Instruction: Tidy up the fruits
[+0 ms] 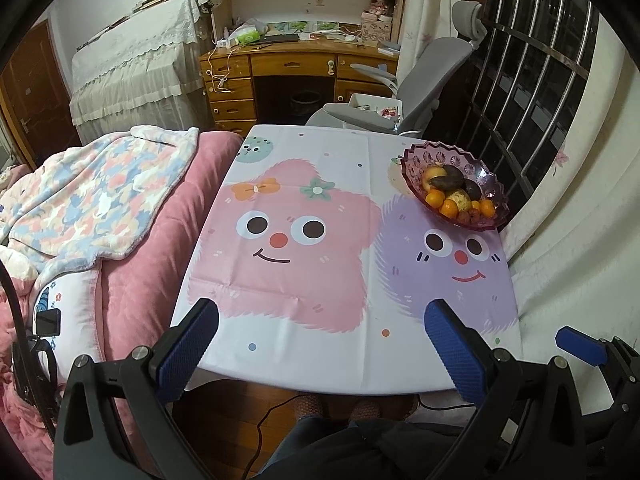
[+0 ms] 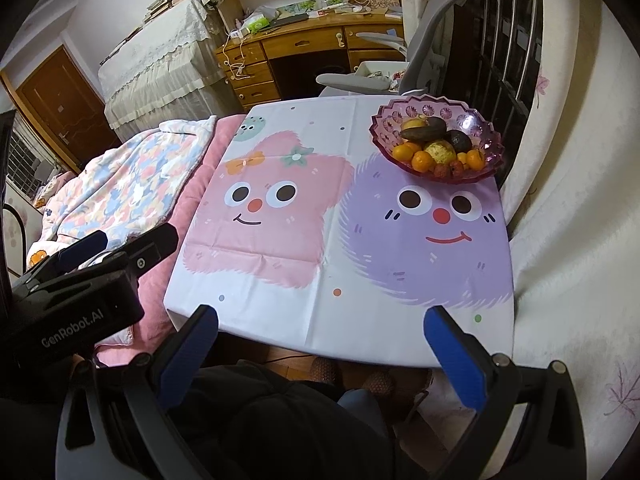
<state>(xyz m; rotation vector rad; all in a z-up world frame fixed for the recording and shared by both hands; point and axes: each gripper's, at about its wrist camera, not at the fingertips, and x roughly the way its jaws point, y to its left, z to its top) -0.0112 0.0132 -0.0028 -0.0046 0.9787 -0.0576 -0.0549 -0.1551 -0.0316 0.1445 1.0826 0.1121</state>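
A purple glass bowl (image 1: 488, 178) (image 2: 478, 118) stands at the far right corner of the table (image 1: 304, 364) (image 2: 280, 320). It holds several oranges (image 1: 435, 199) (image 2: 402, 153), dark avocados (image 1: 472, 189) (image 2: 460, 140), a yellowish fruit (image 1: 459, 199) (image 2: 440, 151) and small red fruits (image 1: 468, 216) (image 2: 448, 169). My left gripper (image 1: 322, 320) hangs open over the near table edge, nothing between its blue pads. My right gripper (image 2: 322, 326) is likewise open at the near edge, far from the bowl. The right gripper's blue fingertip (image 1: 580, 342) shows at the right of the left wrist view.
A cartoon tablecloth (image 1: 296, 240) (image 2: 280, 220) covers the table. A pink bed with a patterned blanket (image 1: 100, 192) (image 2: 132, 184) lies left. A grey office chair (image 1: 424, 88) (image 2: 424, 56) and wooden desk (image 1: 280, 76) stand behind. A barred window (image 1: 532, 72) is right. A person's lap sits below.
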